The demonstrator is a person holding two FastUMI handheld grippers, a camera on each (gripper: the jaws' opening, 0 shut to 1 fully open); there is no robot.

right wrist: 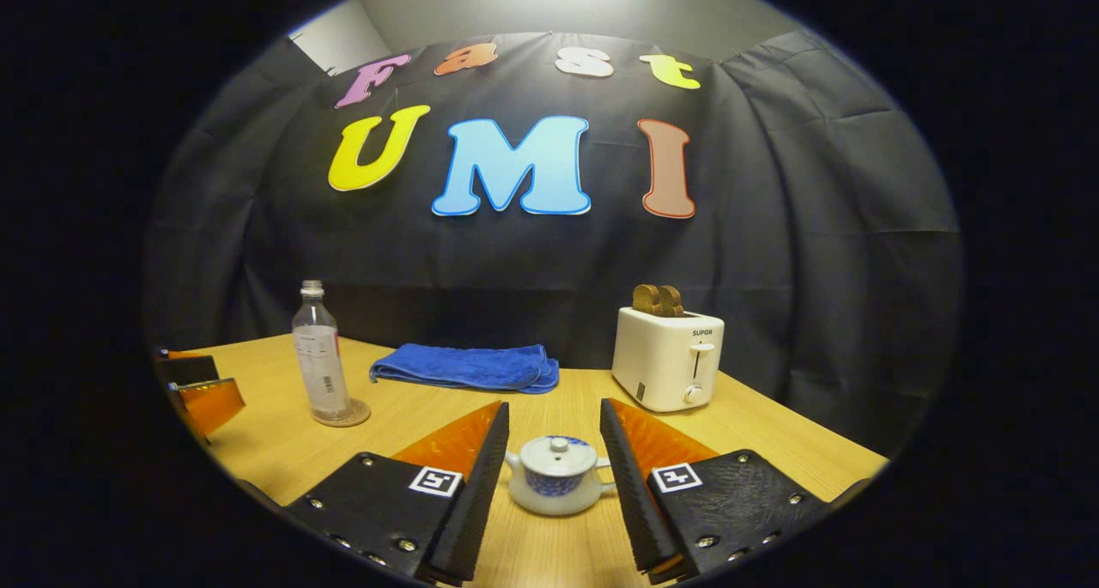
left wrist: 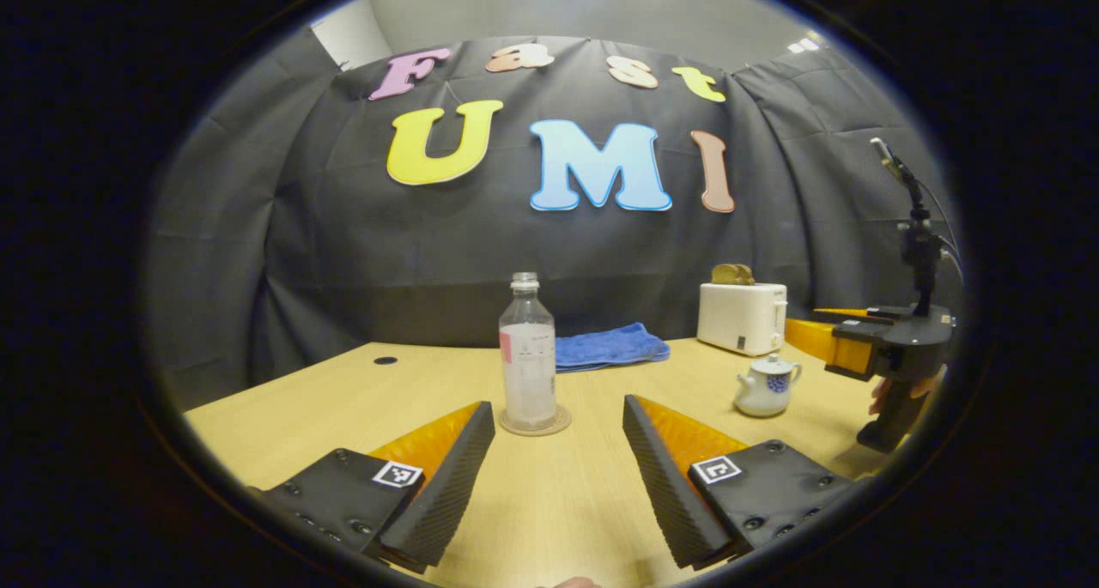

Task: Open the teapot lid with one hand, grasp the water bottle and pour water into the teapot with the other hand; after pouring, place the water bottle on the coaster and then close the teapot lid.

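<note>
A light wooden table (left wrist: pixel 567 502) fills the lower half of the left gripper view, backed by a wall of creased black cloth (left wrist: pixel 300 253), with a pale ceiling above. The left gripper (left wrist: pixel 558 438) sits at the bottom centre with its fingers spread wide and nothing between them. Just beyond the gap, in the middle of the frame, a clear water bottle (left wrist: pixel 527 360) stands upright on a round coaster (left wrist: pixel 535 421). Behind it, a folded blue towel (left wrist: pixel 608 346) lies near the table's far edge. To the right of centre is a white toaster (left wrist: pixel 742 316) with bread in its slots, and in front of it a small white teapot (left wrist: pixel 766 385) with its lid on. At the right edge, a hand holds the other gripper.

In the right gripper view, the right gripper (right wrist: pixel 555 438) is also opened wide at the bottom centre. The teapot (right wrist: pixel 556 475), lid closed, sits on the table between its fingers; whether they touch it cannot be told. The water bottle (right wrist: pixel 319 352) stands on its coaster (right wrist: pixel 342 414) at centre left, the towel (right wrist: pixel 468 367) at centre, the toaster (right wrist: pixel 668 356) right of centre.
</note>
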